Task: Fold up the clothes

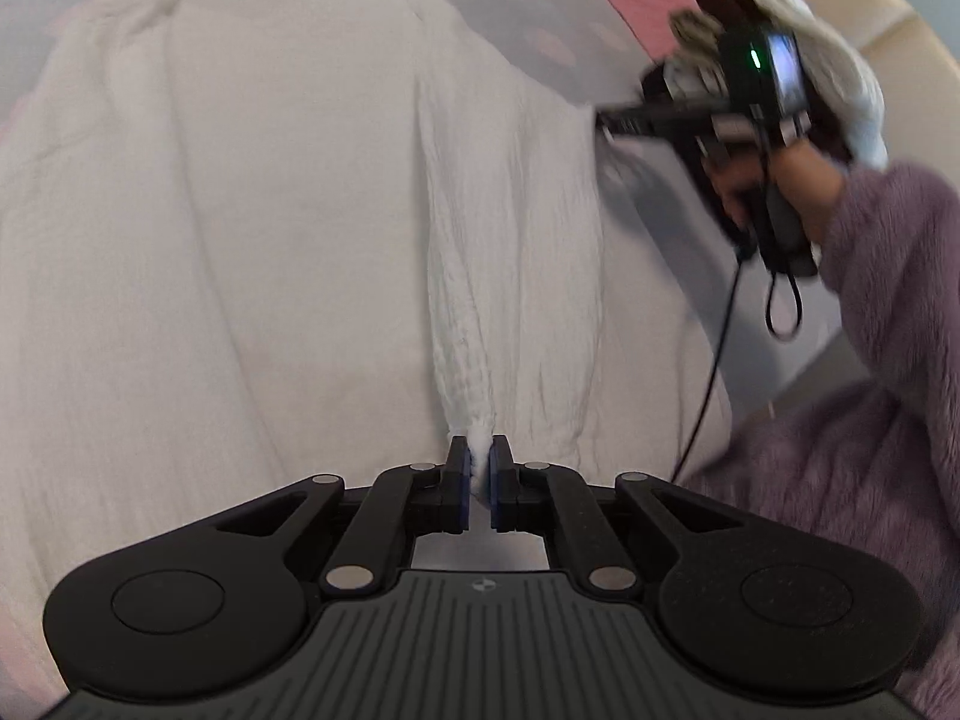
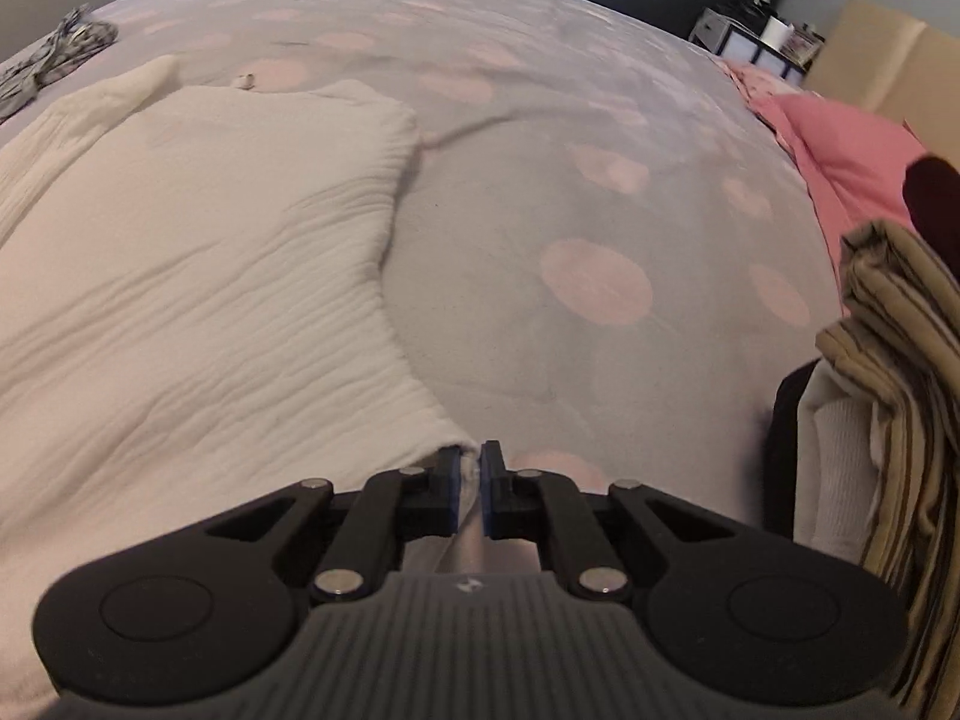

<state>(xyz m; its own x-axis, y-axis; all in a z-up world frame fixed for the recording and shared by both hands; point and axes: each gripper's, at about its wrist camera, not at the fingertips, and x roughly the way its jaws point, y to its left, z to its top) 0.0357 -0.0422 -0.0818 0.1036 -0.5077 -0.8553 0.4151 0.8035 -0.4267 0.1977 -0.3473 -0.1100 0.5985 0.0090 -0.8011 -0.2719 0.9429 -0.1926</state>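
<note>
The white crinkled garment [image 2: 198, 276] lay spread on the dotted bedspread [image 2: 600, 210]. The left gripper [image 1: 478, 468] was clamped on a bunched ridge of it, the right gripper [image 2: 471, 471] pinched on its edge, beside the stack of folded clothes [image 2: 888, 396].

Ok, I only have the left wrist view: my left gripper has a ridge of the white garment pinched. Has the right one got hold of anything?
Observer: Yes. The right gripper is shut on the white garment at its near edge.
Operator: What lies beyond that edge?
Observer: Bare spotted bedspread; the garment stops beside the right gripper's fingers.
Operator: Anything else lying near there?
Observer: A folded pile topped by a striped cloth at the right edge, and a grey patterned cloth far left.
</note>
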